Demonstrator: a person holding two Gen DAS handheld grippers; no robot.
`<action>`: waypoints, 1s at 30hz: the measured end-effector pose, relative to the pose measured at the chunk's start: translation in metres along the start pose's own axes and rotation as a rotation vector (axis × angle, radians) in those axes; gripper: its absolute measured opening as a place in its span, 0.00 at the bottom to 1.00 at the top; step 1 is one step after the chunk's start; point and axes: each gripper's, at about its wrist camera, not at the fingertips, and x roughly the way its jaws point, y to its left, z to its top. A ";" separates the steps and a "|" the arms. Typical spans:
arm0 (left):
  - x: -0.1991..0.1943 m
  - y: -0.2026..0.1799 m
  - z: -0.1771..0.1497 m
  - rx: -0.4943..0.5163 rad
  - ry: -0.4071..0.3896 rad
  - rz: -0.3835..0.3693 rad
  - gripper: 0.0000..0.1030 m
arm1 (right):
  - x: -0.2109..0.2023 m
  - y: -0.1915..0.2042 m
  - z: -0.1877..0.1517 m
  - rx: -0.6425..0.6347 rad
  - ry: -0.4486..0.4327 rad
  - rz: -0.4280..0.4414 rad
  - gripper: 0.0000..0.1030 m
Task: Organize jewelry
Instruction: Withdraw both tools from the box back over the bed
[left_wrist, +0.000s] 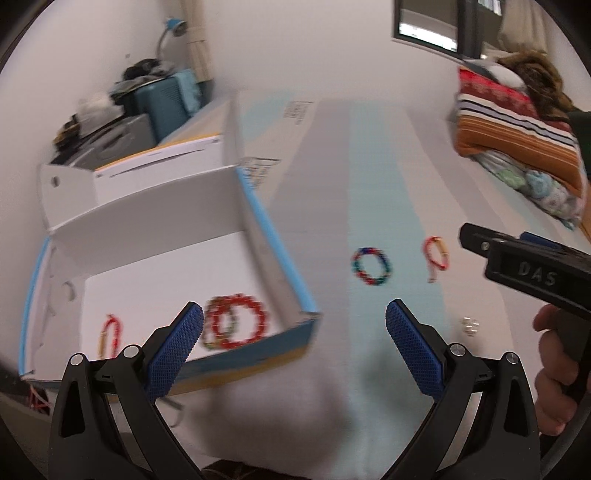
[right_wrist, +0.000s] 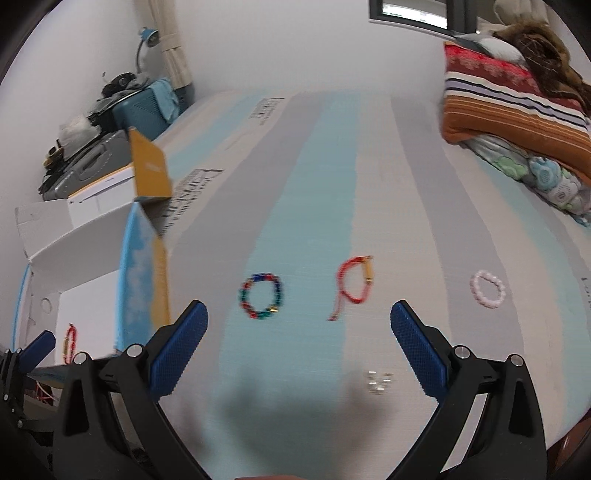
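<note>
Hovering with its blue-padded fingers spread wide and nothing between them, the left gripper (left_wrist: 294, 325) sits above the near corner of the open cardboard box (left_wrist: 275, 236), its left finger over the box floor and its right finger over the striped bed sheet (left_wrist: 376, 177). Inside the box lie a red beaded bracelet (left_wrist: 236, 325), overlapping a second beaded ring, and a red cord bracelet (left_wrist: 110, 332) near the left wall. The box's blue-edged right wall stands between these and the loose pieces.

The right gripper (right_wrist: 299, 325) is likewise released and empty over the sheet. Ahead of it, well apart from each other, lie a multicolour beaded bracelet (right_wrist: 262, 295), a second red cord bracelet (right_wrist: 354, 284) and a white pearl bracelet (right_wrist: 487, 288). A small cluster of clear pieces (right_wrist: 376, 382), too blurred to name, sits just inside its right finger. Bare sheet runs far beyond them to folded striped blankets (right_wrist: 509, 110) at the right edge.
</note>
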 end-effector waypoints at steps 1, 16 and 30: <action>0.001 -0.010 0.000 0.014 -0.001 -0.015 0.94 | 0.001 -0.006 0.000 0.005 0.002 -0.007 0.93; 0.041 -0.118 -0.003 0.152 0.052 -0.074 0.94 | 0.026 -0.130 -0.008 0.144 0.037 -0.091 0.93; 0.108 -0.177 -0.006 0.170 0.145 -0.160 0.94 | 0.081 -0.204 -0.011 0.250 0.088 -0.135 0.93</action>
